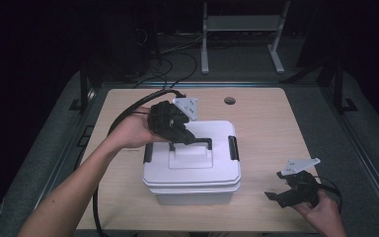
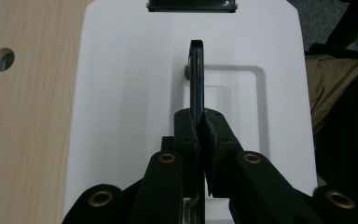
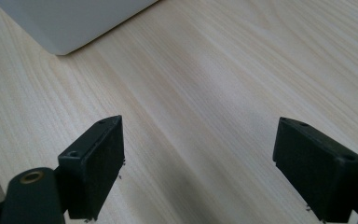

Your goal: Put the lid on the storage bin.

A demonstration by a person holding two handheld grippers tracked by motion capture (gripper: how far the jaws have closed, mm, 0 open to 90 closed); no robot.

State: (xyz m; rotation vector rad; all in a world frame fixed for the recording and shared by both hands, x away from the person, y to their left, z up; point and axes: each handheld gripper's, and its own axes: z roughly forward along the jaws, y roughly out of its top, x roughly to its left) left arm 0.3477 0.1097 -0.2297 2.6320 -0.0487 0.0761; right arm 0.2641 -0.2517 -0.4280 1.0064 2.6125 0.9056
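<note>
A white plastic box [image 1: 192,170] with a white lid [image 2: 121,93] stands mid-table. Black latches [image 1: 234,147] sit on its two sides. A black carrying handle [image 1: 197,142] on the lid is swung up on edge. My left gripper [image 1: 183,137] is shut on that handle [image 2: 196,74], its pads [image 2: 186,128] pinching the thin bar from both sides. My right gripper [image 1: 282,196] rests low at the table's right front, held in a hand. Its jaws stand wide apart over bare wood [image 3: 200,140], and a corner of the box [image 3: 65,23] lies beyond them.
The wooden table [image 1: 271,128] has a round cable hole [image 1: 230,100] at the back. Thick black cable [image 1: 123,118] trails from the left gripper off the table's left front. A white metal stand [image 1: 242,29] is on the floor behind the table.
</note>
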